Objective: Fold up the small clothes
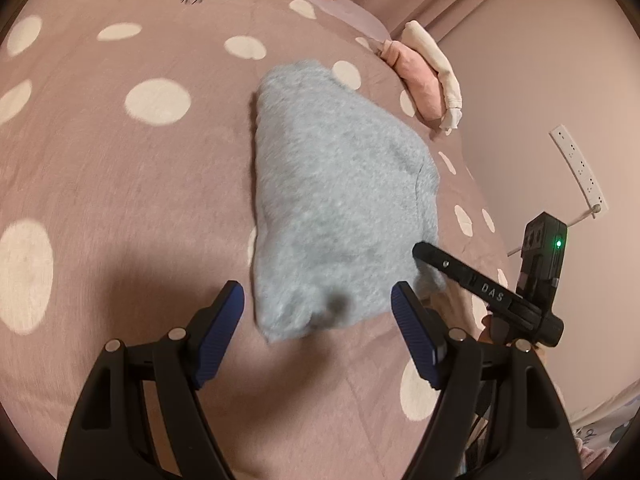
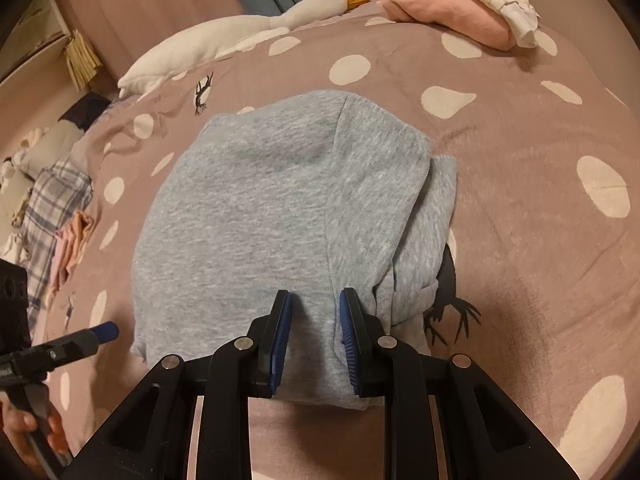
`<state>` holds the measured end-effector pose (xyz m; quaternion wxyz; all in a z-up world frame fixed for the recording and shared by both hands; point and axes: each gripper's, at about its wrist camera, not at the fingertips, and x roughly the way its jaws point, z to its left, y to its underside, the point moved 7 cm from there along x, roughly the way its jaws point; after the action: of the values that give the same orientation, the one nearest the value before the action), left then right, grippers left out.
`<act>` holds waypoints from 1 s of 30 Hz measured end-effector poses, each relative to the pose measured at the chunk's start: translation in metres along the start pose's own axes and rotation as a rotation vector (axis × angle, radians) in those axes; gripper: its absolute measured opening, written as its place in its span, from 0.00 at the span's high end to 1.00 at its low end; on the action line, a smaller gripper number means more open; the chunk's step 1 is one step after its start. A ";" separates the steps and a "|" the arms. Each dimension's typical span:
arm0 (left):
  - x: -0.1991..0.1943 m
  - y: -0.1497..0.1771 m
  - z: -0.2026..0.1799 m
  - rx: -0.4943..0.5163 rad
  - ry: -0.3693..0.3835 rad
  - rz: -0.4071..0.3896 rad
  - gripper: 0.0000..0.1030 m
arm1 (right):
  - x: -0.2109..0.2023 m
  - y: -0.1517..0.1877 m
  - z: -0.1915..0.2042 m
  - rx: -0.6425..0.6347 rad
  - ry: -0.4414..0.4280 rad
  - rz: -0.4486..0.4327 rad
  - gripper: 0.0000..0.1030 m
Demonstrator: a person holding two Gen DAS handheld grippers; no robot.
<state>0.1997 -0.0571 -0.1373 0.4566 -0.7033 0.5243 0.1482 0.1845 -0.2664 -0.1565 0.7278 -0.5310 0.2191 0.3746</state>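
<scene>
Through my left camera, I see my left gripper with its blue pads wide apart and nothing between them. It hangs just over the near edge of the soft grey folded garment, not touching it. The garment lies in the middle of the pink bedspread with white dots. My right gripper comes in from the right side, and its tip sits on the garment's near right corner. Far back, by the wall, a folded pink cloth with a cream cloth on top makes a little pile. I think that is where finished clothes go.

Through my right camera, my right gripper has its two blue pads close together, and they pinch a ridge of the grey garment at its near edge. I think I hold it so the cloth stays put or can be lifted. A second grey layer pokes out on the right, so the fold looks partly done. A long white toy goose with an orange beak lies far back on the bed. My left gripper shows low on the left, clear of the cloth.
</scene>
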 end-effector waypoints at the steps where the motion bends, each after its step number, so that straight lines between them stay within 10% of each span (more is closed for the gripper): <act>1: 0.001 -0.004 -0.002 0.012 -0.002 -0.004 0.26 | 0.000 0.000 0.000 0.002 -0.004 0.000 0.78; 18: 0.062 -0.100 -0.035 0.171 -0.063 -0.059 0.34 | 0.000 0.002 0.007 -0.093 0.015 -0.014 0.74; 30: 0.097 -0.098 -0.028 0.225 -0.126 0.048 0.38 | -0.012 -0.007 0.007 -0.045 -0.017 -0.030 0.71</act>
<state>0.3166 -0.1347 -0.1410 0.5609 -0.6240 0.5248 0.1431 0.1824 -0.2645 -0.1414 0.7232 -0.5471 0.1963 0.3730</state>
